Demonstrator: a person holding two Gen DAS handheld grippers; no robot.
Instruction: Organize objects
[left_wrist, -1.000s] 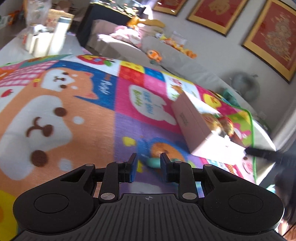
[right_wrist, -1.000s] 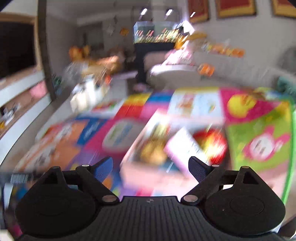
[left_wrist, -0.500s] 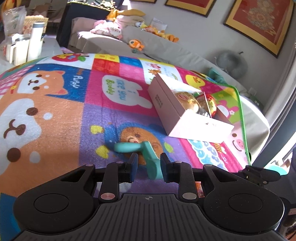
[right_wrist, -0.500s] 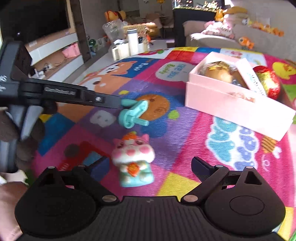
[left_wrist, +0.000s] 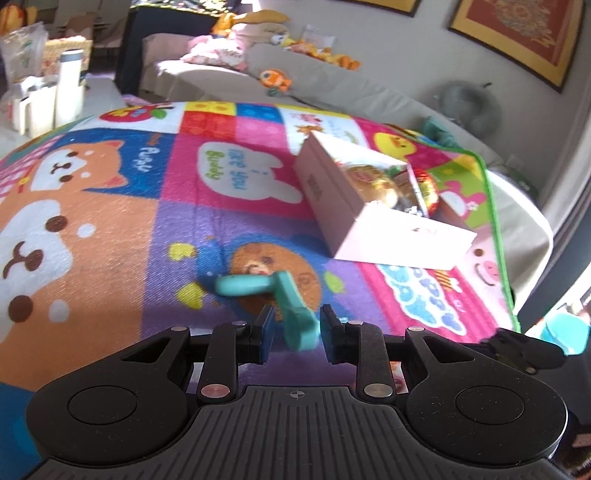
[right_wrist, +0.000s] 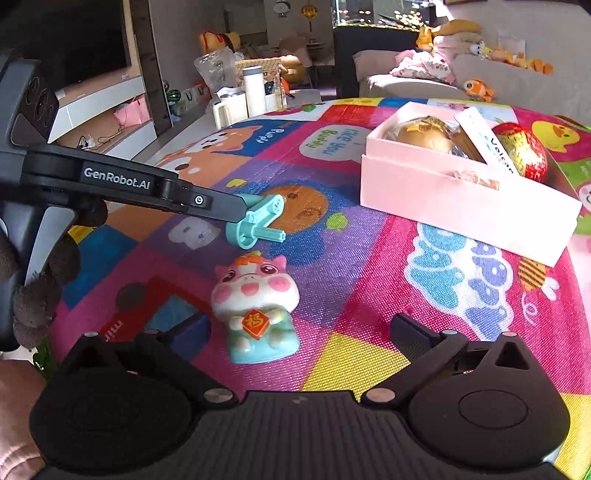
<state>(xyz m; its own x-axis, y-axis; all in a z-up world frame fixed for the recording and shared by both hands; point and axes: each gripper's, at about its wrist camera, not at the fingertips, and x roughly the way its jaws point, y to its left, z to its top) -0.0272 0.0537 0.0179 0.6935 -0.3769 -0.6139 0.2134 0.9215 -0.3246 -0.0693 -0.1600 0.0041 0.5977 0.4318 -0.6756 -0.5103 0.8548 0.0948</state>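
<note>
My left gripper (left_wrist: 294, 334) is shut on a teal plastic toy piece (left_wrist: 284, 301) and holds it just above the colourful play mat (left_wrist: 110, 206); the right wrist view shows the same teal piece (right_wrist: 258, 219) in the left gripper's fingertips (right_wrist: 236, 210). My right gripper (right_wrist: 301, 332) is open and empty, its jaws either side of a small pink-and-white cat figurine (right_wrist: 256, 299) that stands on the mat (right_wrist: 369, 280). An open pink box (right_wrist: 461, 192) with wrapped sweets lies to the right; it also shows in the left wrist view (left_wrist: 373, 206).
A grey sofa (left_wrist: 332, 85) with plush toys runs behind the mat. White bottles and cups (right_wrist: 251, 96) stand at the mat's far left. A TV cabinet (right_wrist: 92, 110) lines the left wall. The mat's green edge (left_wrist: 495, 206) lies beyond the box.
My left gripper has come nearer the box with the teal piece in it. My right gripper has swung down and closed in on the cat figurine, still open.
</note>
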